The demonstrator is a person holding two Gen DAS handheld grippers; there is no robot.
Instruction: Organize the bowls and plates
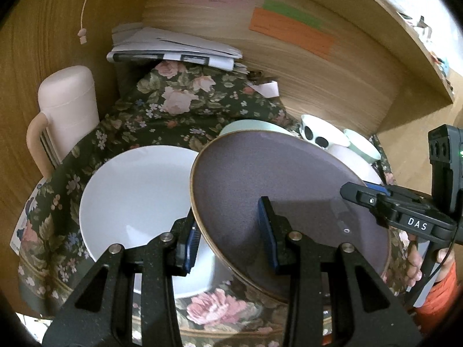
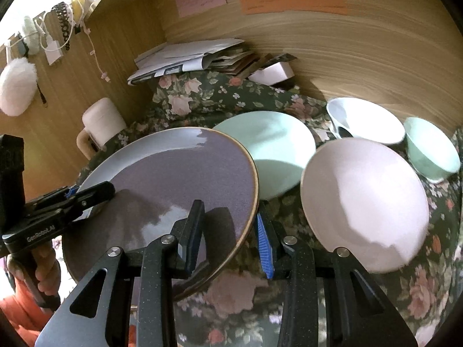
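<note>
Purple-grey, with a brown rim, the plate [image 1: 277,185] sits tilted at the centre of both views, above the cloth. We grip it from both sides: our left gripper [image 1: 231,240] straddles its left rim, jaws apart around the edge, and our right gripper [image 2: 231,237] does likewise on its right rim. Floral cloth [image 2: 240,297] covers the table, boxed in by wooden walls [image 2: 361,57]. We count one white plate [image 1: 139,190], one mint plate [image 2: 269,147], one pink plate [image 2: 364,202], and two bowls, white [image 2: 364,121] and mint [image 2: 431,150], at right.
</note>
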